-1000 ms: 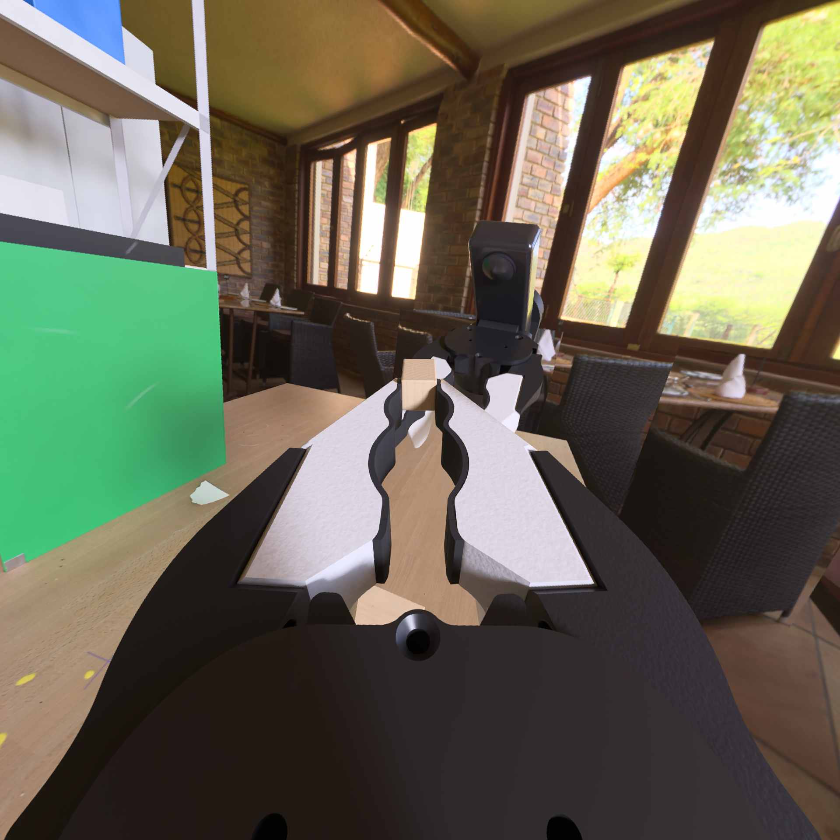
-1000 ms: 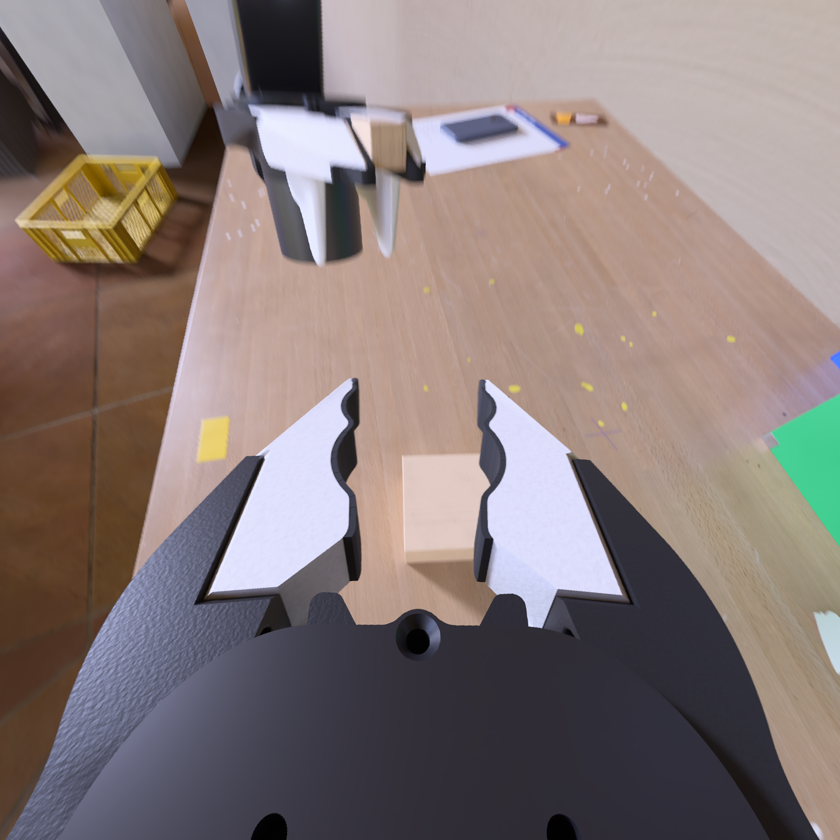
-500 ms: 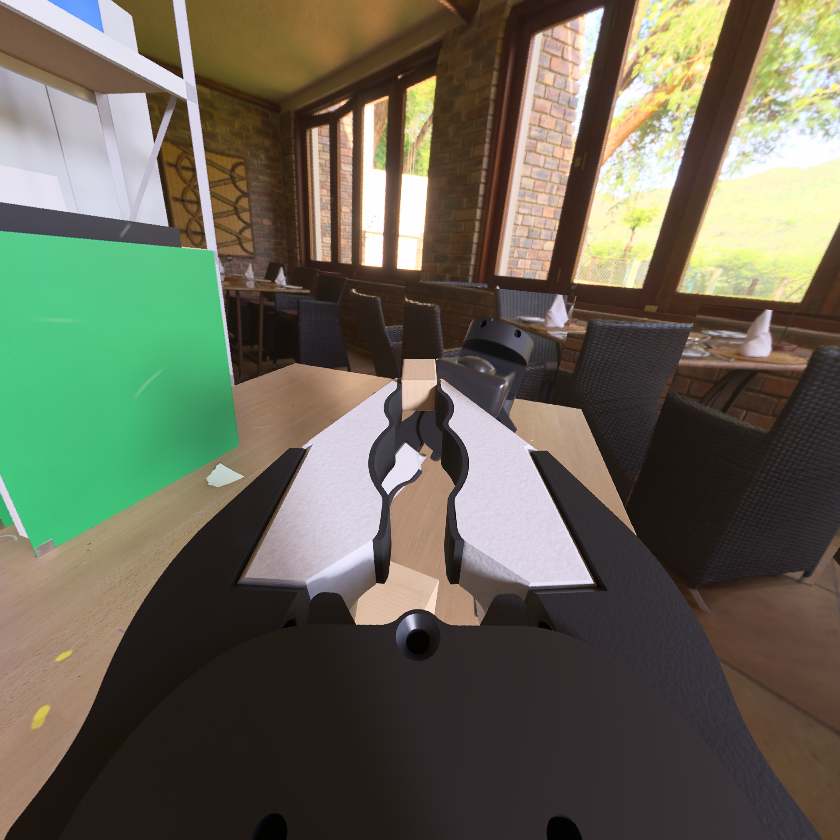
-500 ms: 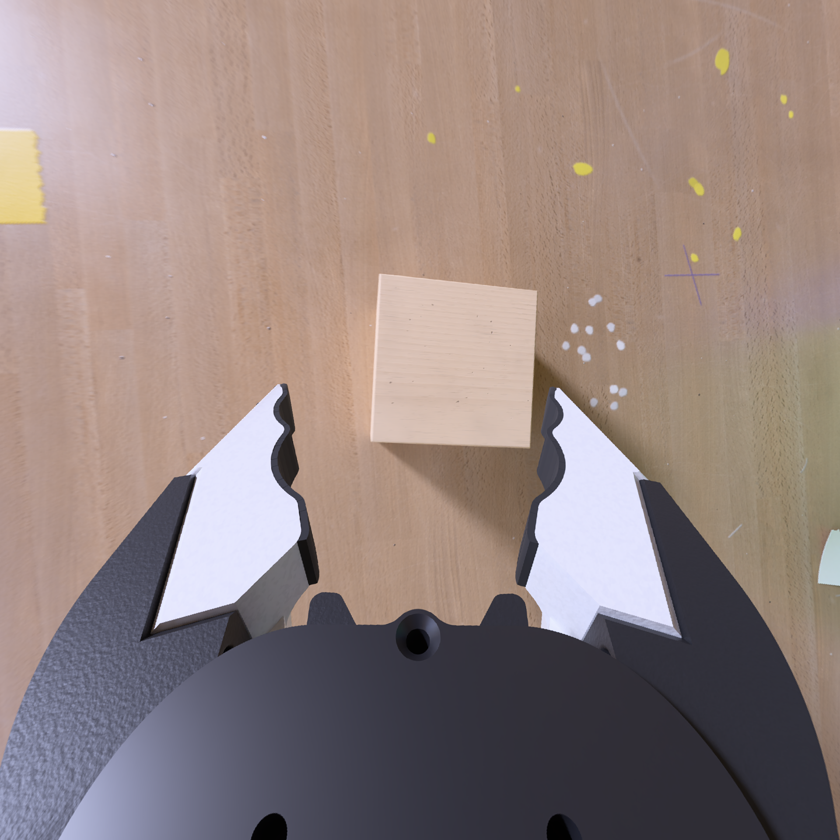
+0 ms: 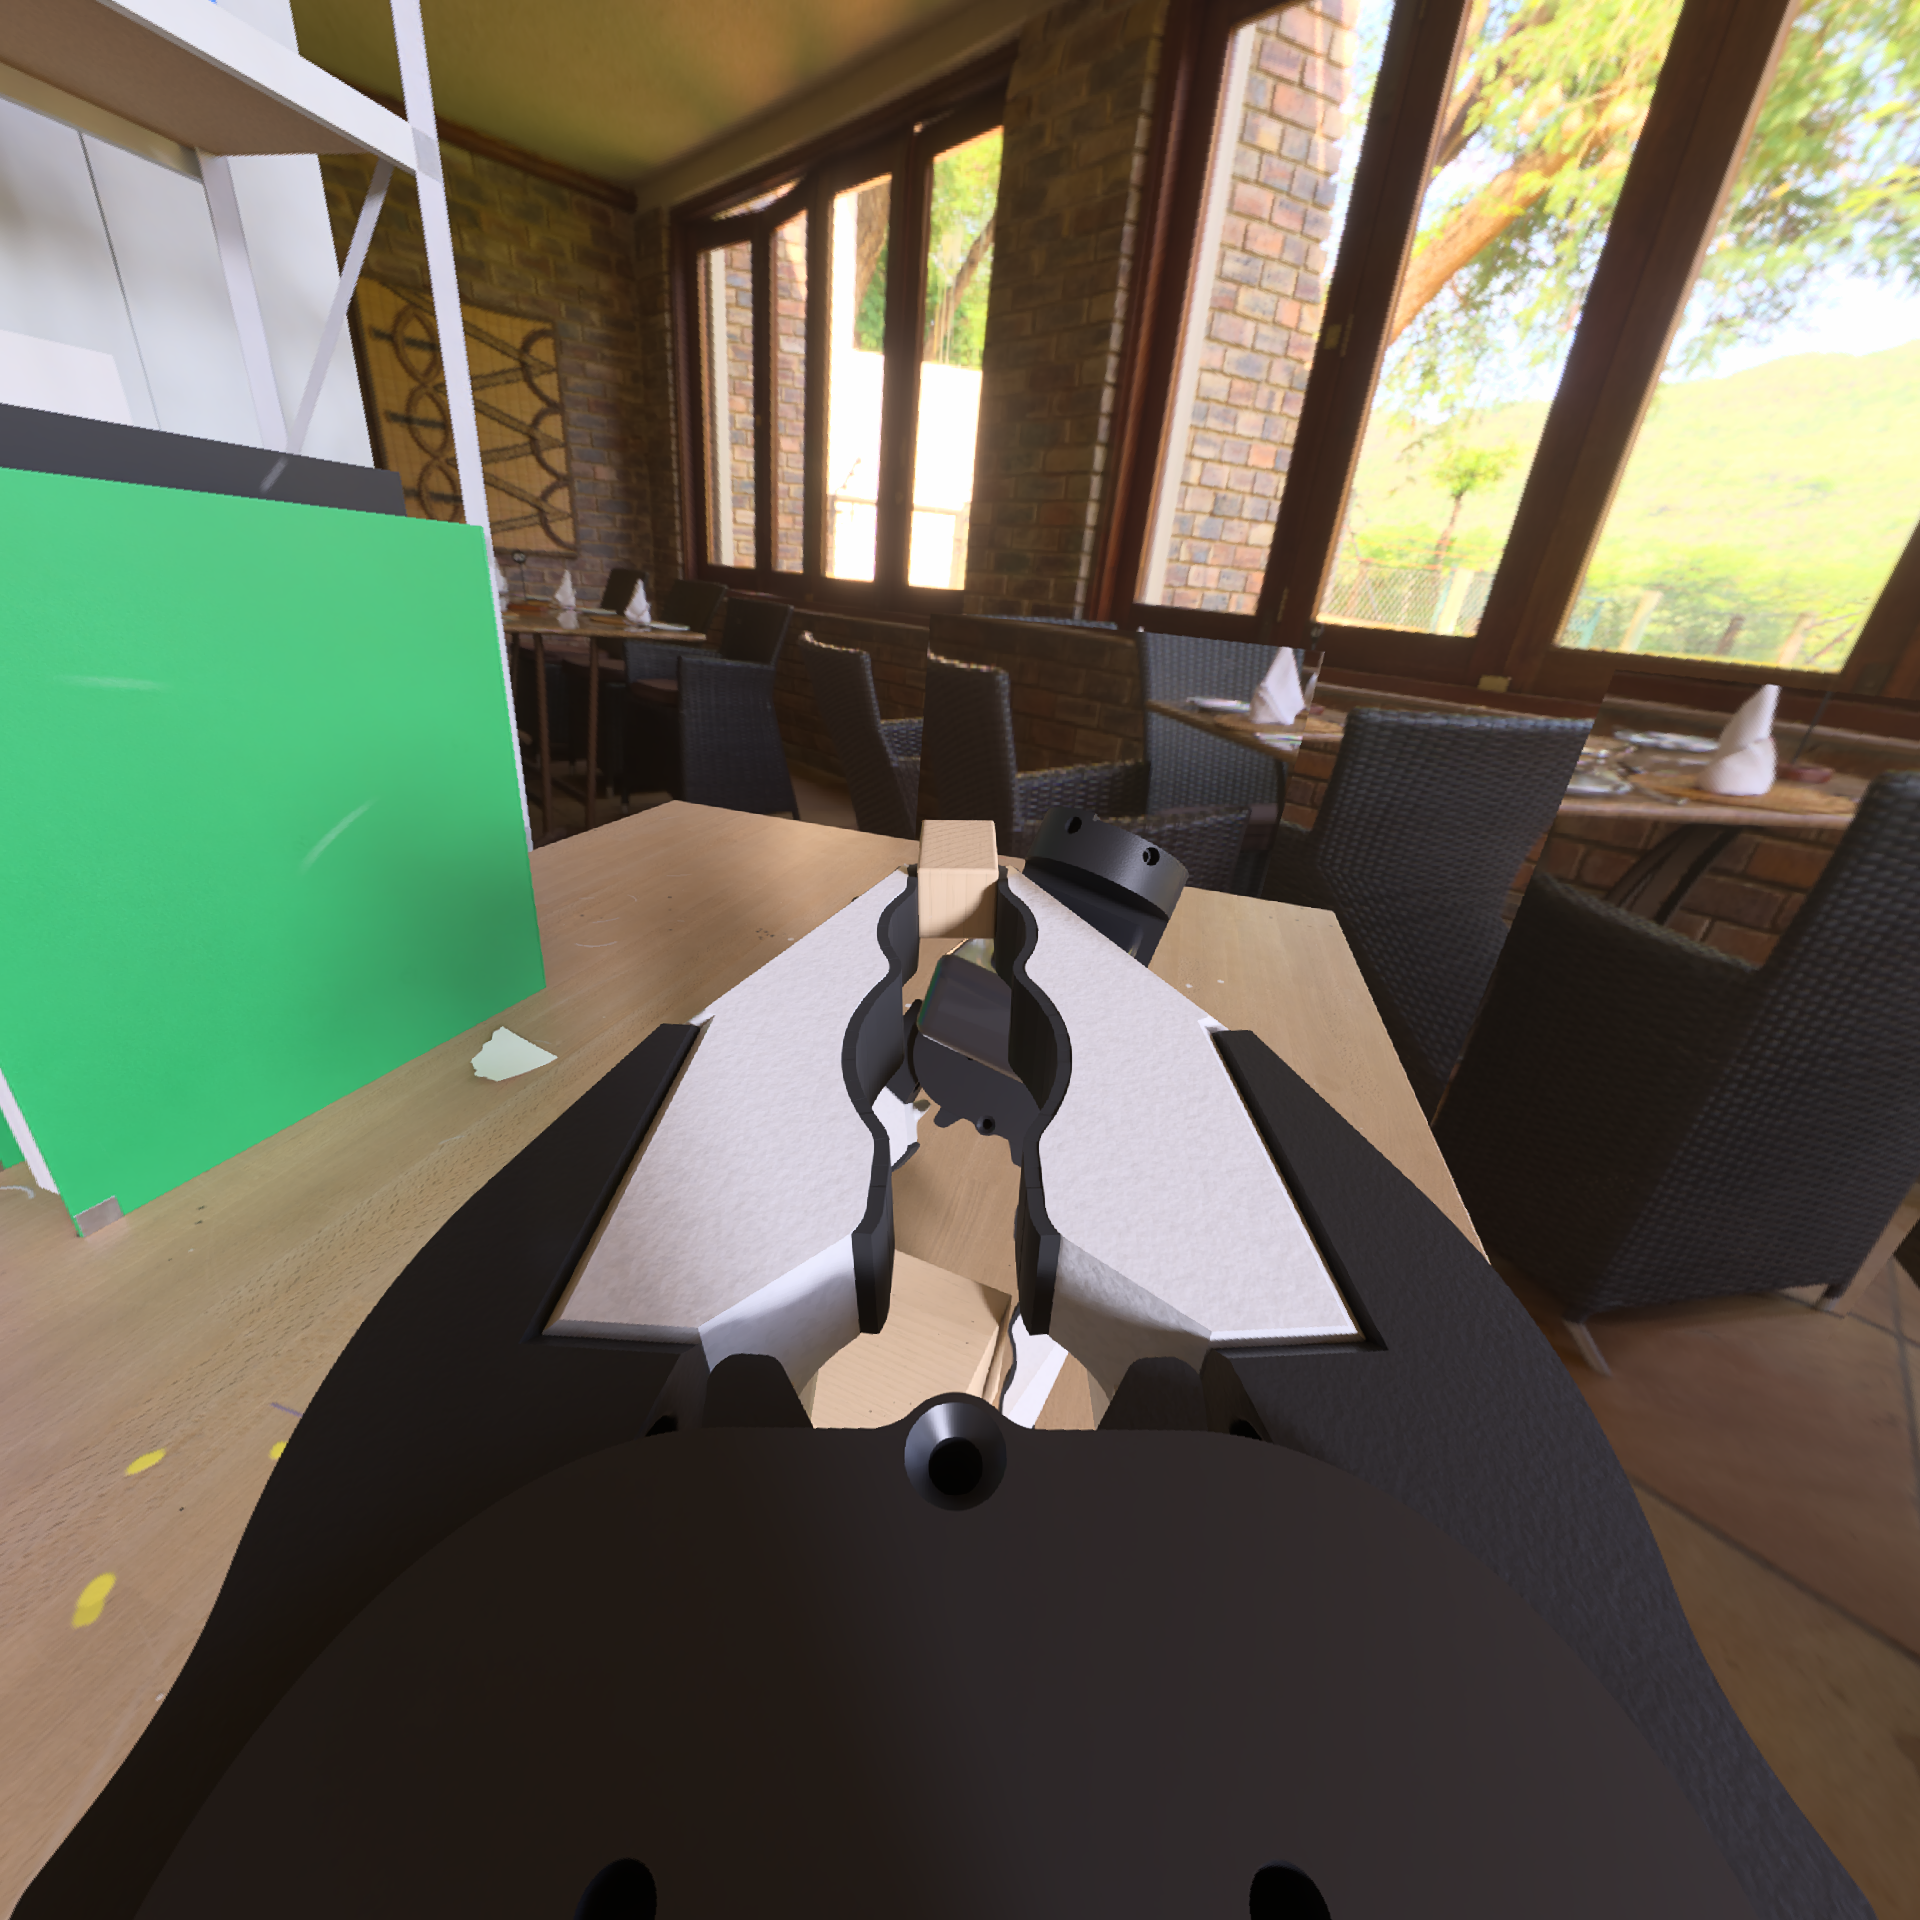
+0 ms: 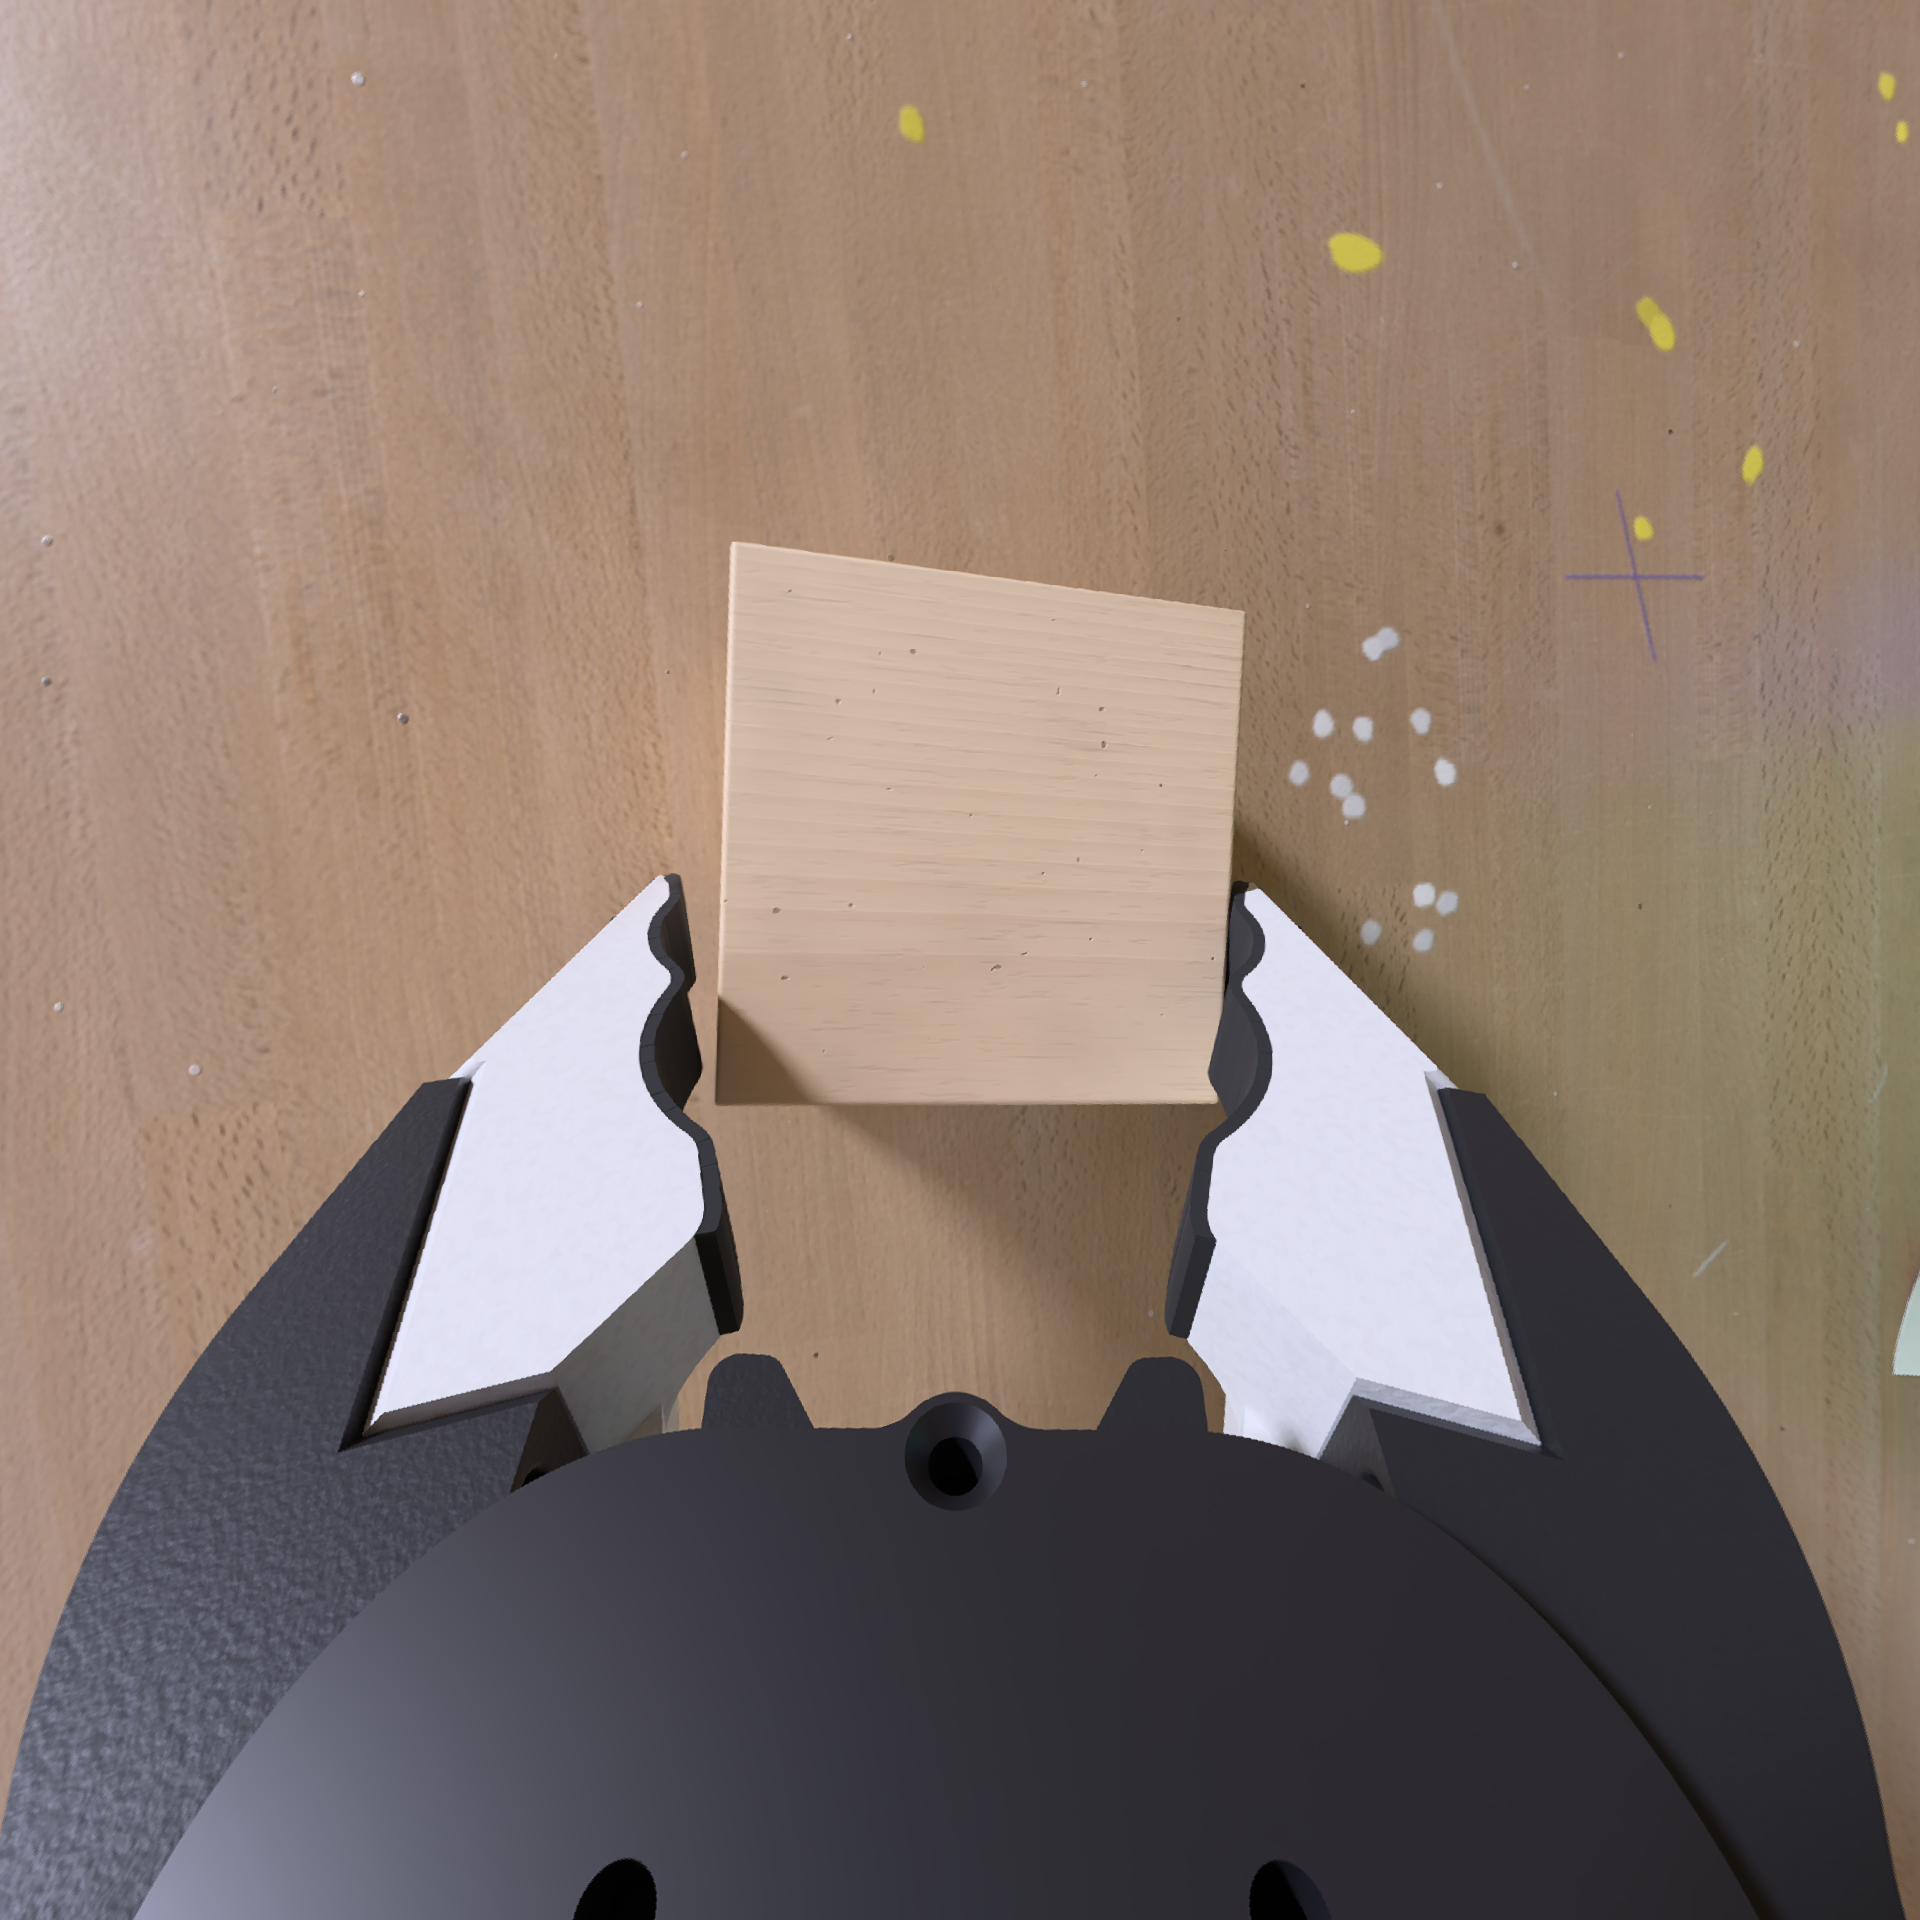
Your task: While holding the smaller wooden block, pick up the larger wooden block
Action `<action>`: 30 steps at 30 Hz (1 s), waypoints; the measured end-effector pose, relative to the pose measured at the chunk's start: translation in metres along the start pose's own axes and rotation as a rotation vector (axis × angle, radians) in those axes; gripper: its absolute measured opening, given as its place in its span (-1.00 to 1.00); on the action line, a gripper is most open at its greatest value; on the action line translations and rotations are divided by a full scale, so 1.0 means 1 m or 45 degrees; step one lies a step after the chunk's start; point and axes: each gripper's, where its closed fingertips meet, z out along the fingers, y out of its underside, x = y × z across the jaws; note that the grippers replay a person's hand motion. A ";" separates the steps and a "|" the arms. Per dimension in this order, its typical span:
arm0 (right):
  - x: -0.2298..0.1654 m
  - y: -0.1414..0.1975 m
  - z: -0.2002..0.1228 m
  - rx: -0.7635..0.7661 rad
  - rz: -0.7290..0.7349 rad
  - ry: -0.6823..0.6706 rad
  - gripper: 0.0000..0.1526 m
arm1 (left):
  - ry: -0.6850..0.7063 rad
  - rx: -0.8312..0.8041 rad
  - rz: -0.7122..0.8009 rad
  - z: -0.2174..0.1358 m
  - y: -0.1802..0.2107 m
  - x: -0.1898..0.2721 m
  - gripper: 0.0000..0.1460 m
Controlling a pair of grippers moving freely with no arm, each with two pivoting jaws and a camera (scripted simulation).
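Left gripper [image 5: 958, 902] pinches smaller wooden block [image 5: 957, 878] at its tips, above table [image 5: 665, 914] toward its far edge; right gripper [image 6: 954, 896] spread wide, straddling larger wooden block [image 6: 977, 826] lying mid-table, ungripped; block sits skewed, so closing could twist it out.

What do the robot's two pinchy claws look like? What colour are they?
Both look alike. The left gripper and the right gripper each have a big rounded black body with a bumpy, grainy surface. Two pointed white fingers stick out in front, each edged inside with a wavy black pad. A small round black knob sits between the fingers, and two holes show near the bottom.
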 end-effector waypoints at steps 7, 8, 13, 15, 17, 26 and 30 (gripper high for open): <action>0.001 -0.004 0.001 0.076 0.069 -0.038 0.30 | -0.004 -0.011 0.008 0.000 0.002 -0.001 -0.83; 0.001 -0.005 0.000 0.093 0.088 -0.054 0.30 | -0.006 -0.014 0.010 0.000 0.002 -0.001 -0.83; 0.003 -0.007 -0.006 0.195 0.204 -0.110 0.30 | -0.018 -0.042 0.027 0.001 0.008 -0.004 -0.83; 0.005 -0.007 -0.008 0.249 0.250 -0.130 0.30 | -0.027 -0.054 0.024 0.001 0.012 -0.005 -0.83; 0.007 -0.011 -0.014 0.318 0.289 -0.147 0.30 | -0.038 -0.067 0.023 0.002 0.015 -0.007 -0.83; 0.024 -0.027 -0.051 0.634 0.442 -0.188 0.30 | -0.100 -0.138 0.011 0.004 0.033 -0.018 -0.83; 0.029 -0.035 -0.065 0.736 0.455 -0.183 0.30 | -0.152 -0.220 0.007 0.005 0.047 -0.027 -0.83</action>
